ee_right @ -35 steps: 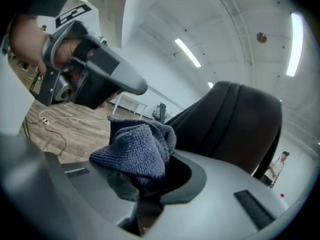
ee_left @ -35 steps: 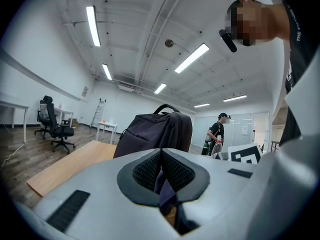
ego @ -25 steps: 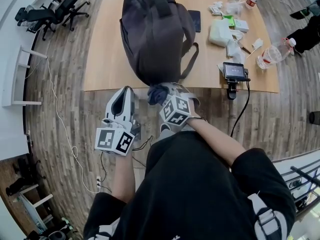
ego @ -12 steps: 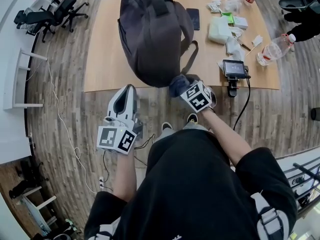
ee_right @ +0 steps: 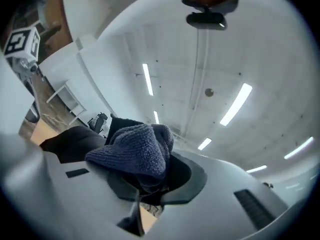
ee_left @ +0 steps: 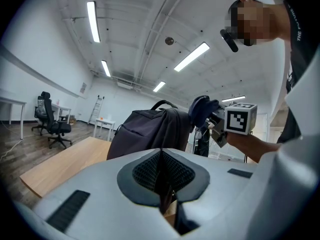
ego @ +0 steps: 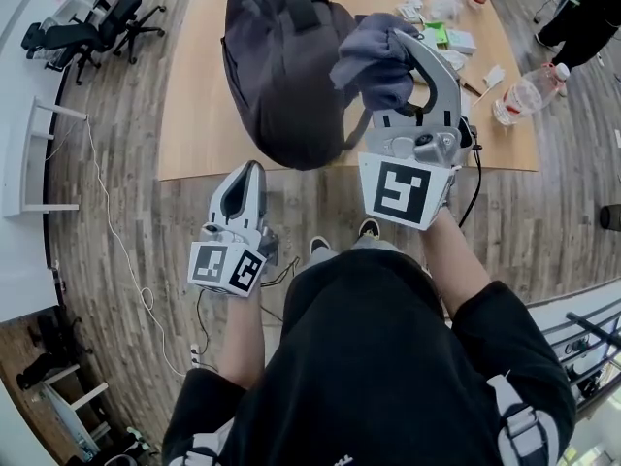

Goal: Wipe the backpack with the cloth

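Observation:
A dark grey backpack stands on the wooden table; in the left gripper view the backpack rises beyond the table edge. My right gripper is raised high, close to the head camera, over the backpack's right side, shut on a bunched blue-grey knitted cloth. From its own camera, the cloth bulges out of the jaws of the right gripper. My left gripper hangs in front of the table's near edge, shut and empty; up close, the left gripper shows its pads pressed together.
White packets and a plastic bottle lie on the table's right part. Office chairs stand on the wooden floor at the left. A cable runs across the floor. Another person's legs show at the top right.
The right gripper has risen with the cloth, from the backpack's lower end at the table edge up beside its right side. The left gripper has stayed put.

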Action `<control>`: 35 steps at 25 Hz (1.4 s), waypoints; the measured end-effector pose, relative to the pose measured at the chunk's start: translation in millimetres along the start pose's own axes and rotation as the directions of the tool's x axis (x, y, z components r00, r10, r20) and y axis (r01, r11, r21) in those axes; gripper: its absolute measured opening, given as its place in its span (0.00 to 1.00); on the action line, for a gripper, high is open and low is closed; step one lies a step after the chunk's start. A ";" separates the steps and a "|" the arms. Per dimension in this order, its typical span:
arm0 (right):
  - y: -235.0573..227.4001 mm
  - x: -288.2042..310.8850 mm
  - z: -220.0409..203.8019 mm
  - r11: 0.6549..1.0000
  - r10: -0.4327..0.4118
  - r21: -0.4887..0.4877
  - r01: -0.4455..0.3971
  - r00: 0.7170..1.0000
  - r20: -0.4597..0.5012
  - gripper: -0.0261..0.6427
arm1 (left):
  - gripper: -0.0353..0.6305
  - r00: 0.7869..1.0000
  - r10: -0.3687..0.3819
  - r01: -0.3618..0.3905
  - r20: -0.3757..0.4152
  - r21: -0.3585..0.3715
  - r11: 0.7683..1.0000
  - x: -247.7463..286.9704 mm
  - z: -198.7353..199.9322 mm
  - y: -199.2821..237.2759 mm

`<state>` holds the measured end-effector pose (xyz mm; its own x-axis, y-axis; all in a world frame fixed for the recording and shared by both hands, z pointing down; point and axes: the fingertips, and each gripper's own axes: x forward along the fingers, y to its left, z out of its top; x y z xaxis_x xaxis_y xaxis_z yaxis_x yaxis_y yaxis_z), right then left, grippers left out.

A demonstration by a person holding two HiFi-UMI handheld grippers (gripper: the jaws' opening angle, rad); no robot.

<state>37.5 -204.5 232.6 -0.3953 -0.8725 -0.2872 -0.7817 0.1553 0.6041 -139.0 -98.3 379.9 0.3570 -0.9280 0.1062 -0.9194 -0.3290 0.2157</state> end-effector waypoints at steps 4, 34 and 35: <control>53.8 12.8 14.8 0.960 0.100 -0.268 -0.085 0.994 0.042 0.12 | 0.09 1.000 -0.002 0.002 -0.005 -0.005 1.000 0.9 -4.2 -0.9; 208.7 -66.9 -76.4 0.785 0.616 -0.016 -0.619 0.782 -0.094 0.12 | 0.09 1.000 0.006 -0.006 -0.002 -0.025 1.000 -10.1 -2.8 9.0; 192.5 -53.5 -60.3 0.806 0.587 -0.047 -0.590 0.807 -0.071 0.12 | 0.09 1.000 0.007 -0.007 -0.003 -0.025 1.000 -9.9 -3.2 8.9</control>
<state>-62.8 -155.9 409.0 -0.7433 -0.6455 0.1757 -0.3740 0.6187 0.6909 -150.1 -91.4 383.8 0.3511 -0.9298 0.1104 -0.9174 -0.3181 0.2390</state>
